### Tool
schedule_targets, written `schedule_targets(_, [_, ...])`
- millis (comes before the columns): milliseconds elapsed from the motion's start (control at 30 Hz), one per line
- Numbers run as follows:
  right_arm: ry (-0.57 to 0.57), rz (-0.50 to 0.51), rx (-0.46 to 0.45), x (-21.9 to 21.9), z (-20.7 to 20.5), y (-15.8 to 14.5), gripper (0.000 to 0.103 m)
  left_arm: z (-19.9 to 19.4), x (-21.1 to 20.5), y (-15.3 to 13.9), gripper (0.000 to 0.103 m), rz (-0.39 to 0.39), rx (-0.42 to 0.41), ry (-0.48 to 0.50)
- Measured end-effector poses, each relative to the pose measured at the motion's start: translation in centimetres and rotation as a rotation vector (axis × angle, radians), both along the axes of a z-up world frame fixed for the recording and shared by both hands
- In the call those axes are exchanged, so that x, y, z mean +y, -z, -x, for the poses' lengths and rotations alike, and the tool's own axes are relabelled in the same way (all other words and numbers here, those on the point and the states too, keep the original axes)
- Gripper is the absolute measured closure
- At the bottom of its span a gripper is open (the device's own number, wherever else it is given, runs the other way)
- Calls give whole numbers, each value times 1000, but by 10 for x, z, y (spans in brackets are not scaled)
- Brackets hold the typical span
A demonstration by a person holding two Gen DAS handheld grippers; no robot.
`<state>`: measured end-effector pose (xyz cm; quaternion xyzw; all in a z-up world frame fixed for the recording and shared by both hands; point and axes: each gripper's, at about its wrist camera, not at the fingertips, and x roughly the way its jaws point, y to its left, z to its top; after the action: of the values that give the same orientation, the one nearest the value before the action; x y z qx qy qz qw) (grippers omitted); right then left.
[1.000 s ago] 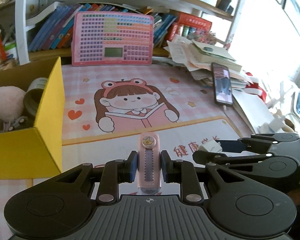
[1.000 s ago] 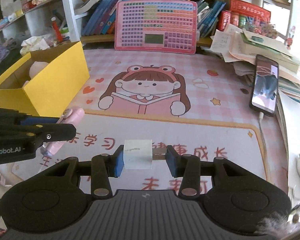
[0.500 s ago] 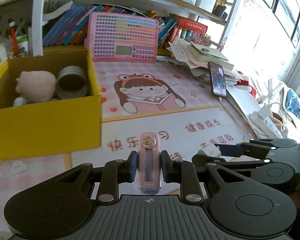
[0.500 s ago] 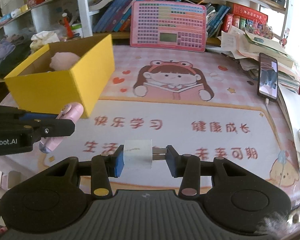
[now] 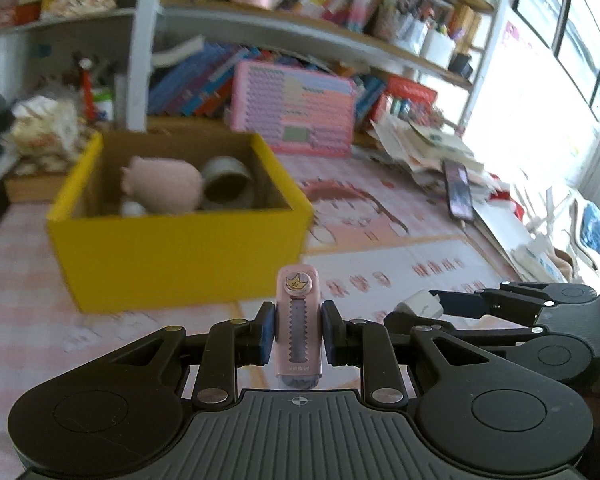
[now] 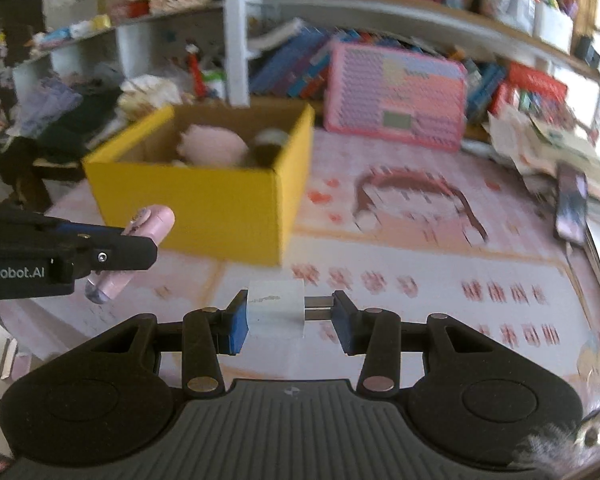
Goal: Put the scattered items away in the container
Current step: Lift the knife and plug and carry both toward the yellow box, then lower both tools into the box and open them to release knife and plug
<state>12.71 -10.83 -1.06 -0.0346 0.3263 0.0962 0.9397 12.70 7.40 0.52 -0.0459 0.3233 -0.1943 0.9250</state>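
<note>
Where the left wrist view looks along its fingers, the left claw (image 5: 298,334) is seen pinching a pink utility knife (image 5: 298,330), held upright between the blue pads, with a crown sticker at its top end. Beyond it, a yellow box (image 5: 180,256) is set on the bench (image 5: 28,320), and a pink plush toy (image 5: 164,186) and a roll of tape (image 5: 228,180) are lain inside it. To the right of the yellow box, the right claw (image 5: 432,306) is seen from the side, closed on a white charger plug (image 5: 418,303). From the right wrist view, the right claw (image 6: 290,316) is shown pressed on the white charger plug (image 6: 276,308), whose prongs are pointed toward the right pad. The yellow box (image 6: 204,204) is found beyond it and to the left, with the pink plush toy (image 6: 216,146) inside. In front of the box's left part, the left claw (image 6: 132,246) is held with the pink utility knife (image 6: 140,240) tilted in its grip.
</note>
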Motion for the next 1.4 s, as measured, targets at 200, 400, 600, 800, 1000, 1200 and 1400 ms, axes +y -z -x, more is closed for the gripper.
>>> schedule_targets(200, [-74,16,-120,33,-41,-32,62,-26,31,-32,80,-1,-121,-52])
schedule_targets(400, [-132,73,-183,60,-93,-45,62,-76,41,-42,80,-15,-156,-91])
schedule_targets(600, [-232,170,-116,87,-155,-29,62,-137,34,-21,80,-68,-76,-99])
schedule_targets(800, [-283,186,30,86,-199,-2,62,-170,26,10,80,-134,36,-84])
schedule_targets(1000, [-333,196,99,82,-219,14,62,-183,23,24,80,-121,89,-73])
schedule_targets(1200, [-390,211,148,84,-234,23,62,-201,26,35,80,-62,164,-58])
schedule_targets(1400, [-438,315,156,91,-241,27,62,-210,27,44,80,-68,226,-76])
